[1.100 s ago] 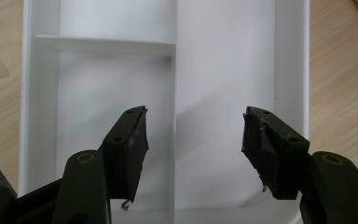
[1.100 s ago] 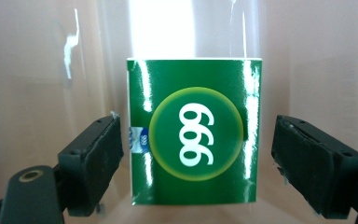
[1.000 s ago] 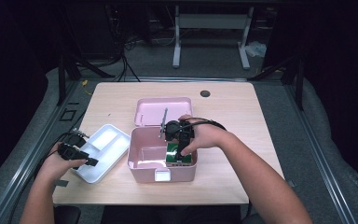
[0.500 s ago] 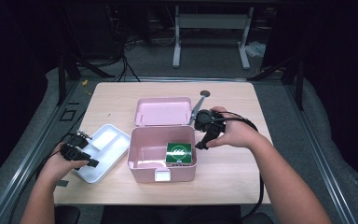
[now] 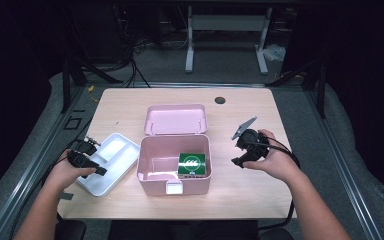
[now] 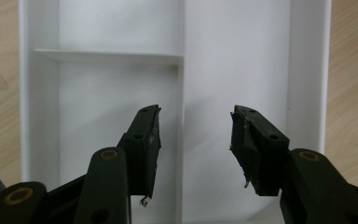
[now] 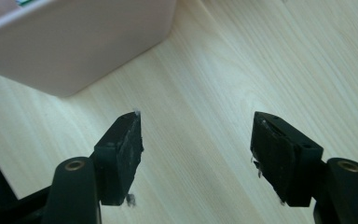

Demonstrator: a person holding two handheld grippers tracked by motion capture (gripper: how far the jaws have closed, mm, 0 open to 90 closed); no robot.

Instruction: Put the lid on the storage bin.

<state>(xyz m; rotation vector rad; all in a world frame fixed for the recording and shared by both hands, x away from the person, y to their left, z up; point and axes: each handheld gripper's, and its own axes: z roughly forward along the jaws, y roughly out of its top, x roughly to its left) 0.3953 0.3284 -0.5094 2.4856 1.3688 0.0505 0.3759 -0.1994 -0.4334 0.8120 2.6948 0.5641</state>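
I find the pink box (image 5: 174,162) at the middle of the wooden table (image 5: 240,100), its lid (image 5: 175,119) thrown back and lying flat behind it. Inside the box, a green packet (image 5: 191,164) with white markings sits against the right wall, toward the rear corner. A white divided tray (image 5: 109,162) lies just beside the box on its left.

My left gripper (image 6: 193,140) is above that tray, jaws spread with nothing between them; the left gripper view looks straight down on the tray's partition walls (image 6: 183,93). In the high view the left hand (image 5: 67,170) holds it at the tray's near-left edge.

My right gripper (image 7: 196,149) is to the right of the box, apart from it, jaws spread wide and empty over bare tabletop; a corner of the pink wall (image 7: 84,42) shows at upper left of the right gripper view. The right hand (image 5: 270,157) grips it, grey plate (image 5: 243,127) tilted up.

A dark round grommet (image 5: 220,100) sits near the table's far edge.
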